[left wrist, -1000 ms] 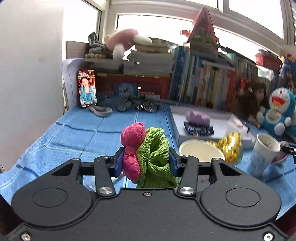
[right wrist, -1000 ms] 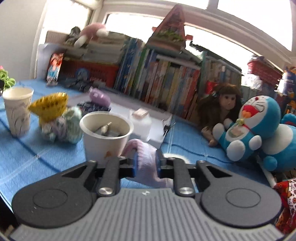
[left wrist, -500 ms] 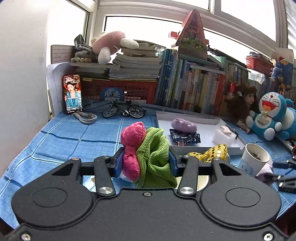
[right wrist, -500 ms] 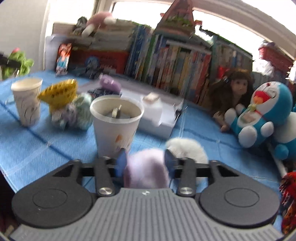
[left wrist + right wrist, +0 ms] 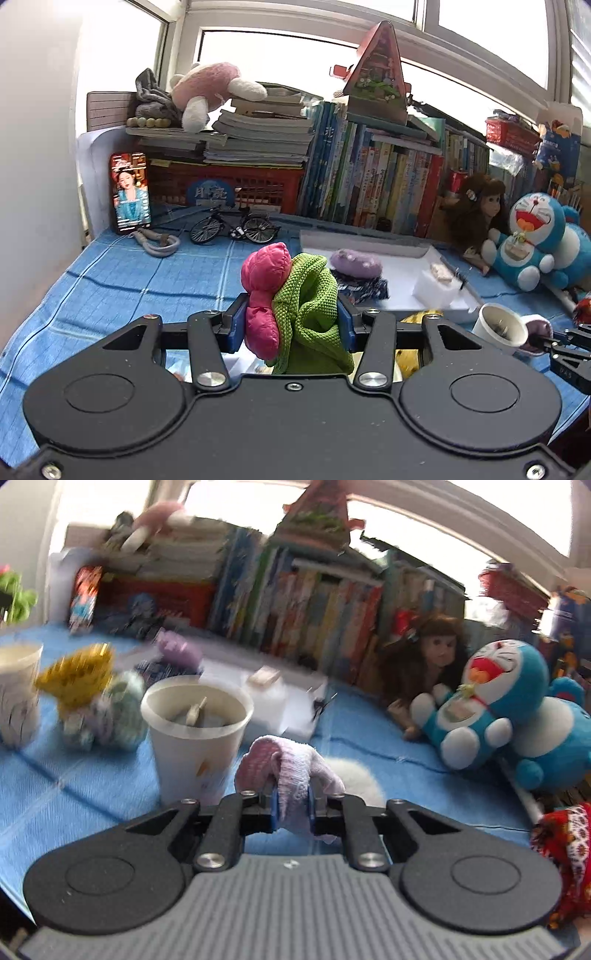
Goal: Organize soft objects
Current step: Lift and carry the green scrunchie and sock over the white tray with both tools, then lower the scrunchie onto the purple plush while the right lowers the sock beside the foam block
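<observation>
Right wrist view: right gripper (image 5: 291,805) jaws have just closed, pinching a limp pink cloth (image 5: 286,766); left gripper (image 5: 291,326) squeezes a squashy pink-and-green plush (image 5: 291,295) mid-body.

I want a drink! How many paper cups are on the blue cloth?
2. One paper cup stands just ahead of the right tool; the other paper cup stands at the far left edge. More may be hidden.

Right hand-held gripper (image 5: 291,805) clamped on pink sock (image 5: 291,771), beside paper cup (image 5: 197,734).

My right view is motion-blurred — book spines (image 5: 295,602) unreadable; my left gripper (image 5: 291,328) hides the yellow toy (image 5: 410,354) — cup (image 5: 500,325) contents unclear.
</observation>
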`<state>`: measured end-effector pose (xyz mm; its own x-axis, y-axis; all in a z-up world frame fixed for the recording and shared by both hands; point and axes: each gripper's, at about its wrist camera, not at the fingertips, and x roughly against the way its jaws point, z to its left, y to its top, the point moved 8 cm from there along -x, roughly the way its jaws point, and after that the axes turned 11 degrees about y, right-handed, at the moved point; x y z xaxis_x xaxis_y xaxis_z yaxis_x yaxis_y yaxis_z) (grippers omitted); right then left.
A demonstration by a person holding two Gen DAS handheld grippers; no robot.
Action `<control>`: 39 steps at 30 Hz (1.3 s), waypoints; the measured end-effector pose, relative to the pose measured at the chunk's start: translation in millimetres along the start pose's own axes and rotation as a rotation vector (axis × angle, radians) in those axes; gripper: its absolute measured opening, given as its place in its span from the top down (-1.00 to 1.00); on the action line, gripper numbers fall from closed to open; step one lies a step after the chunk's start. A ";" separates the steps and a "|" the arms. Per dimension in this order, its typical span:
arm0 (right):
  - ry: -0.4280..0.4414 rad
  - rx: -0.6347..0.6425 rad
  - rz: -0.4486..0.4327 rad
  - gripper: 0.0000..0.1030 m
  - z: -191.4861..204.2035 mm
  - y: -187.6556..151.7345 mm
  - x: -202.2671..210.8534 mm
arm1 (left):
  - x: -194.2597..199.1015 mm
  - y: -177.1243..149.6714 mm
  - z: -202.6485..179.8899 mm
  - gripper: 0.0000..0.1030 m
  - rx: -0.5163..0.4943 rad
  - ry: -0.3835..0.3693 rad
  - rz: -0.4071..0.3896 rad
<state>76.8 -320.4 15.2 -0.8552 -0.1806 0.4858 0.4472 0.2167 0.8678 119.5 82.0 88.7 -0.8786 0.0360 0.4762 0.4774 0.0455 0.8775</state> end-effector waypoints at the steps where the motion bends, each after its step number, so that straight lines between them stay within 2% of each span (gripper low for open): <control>1: 0.006 -0.020 -0.021 0.64 -4.4 8.0 4.2 | -1.9 5.7 -2.7 0.12 0.001 -0.011 0.002; 8: 0.031 -0.107 -0.100 0.63 -34.6 66.9 9.5 | -27.5 50.0 -34.0 0.12 0.004 -0.097 0.047; 12: 0.071 -0.166 -0.103 0.62 -48.3 99.3 -7.4 | -55.8 78.5 -57.6 0.12 0.031 -0.149 0.089; 16: 0.108 -0.204 -0.072 0.61 -53.7 124.4 -35.5 | -95.8 97.4 -88.2 0.12 0.049 -0.224 0.180; 21: 0.125 -0.201 -0.021 0.60 -52.5 144.3 -80.7 | -156.5 106.8 -122.9 0.12 0.047 -0.201 0.254; 27: 0.122 -0.125 0.112 0.59 -46.0 164.9 -150.1 | -231.1 104.0 -153.5 0.11 0.012 -0.137 0.353; 34: 0.175 -0.149 0.229 0.59 -36.3 154.4 -208.9 | -281.8 91.6 -165.1 0.11 -0.045 -0.089 0.408; 39: 0.170 -0.148 0.287 0.59 -35.3 139.7 -235.1 | -304.2 81.3 -160.2 0.10 -0.031 -0.069 0.464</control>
<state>349.6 -281.6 25.9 -0.6393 -0.2920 0.7114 0.7064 0.1426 0.6933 424.0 -85.2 24.4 -0.5692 0.1121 0.8145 0.8181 -0.0211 0.5746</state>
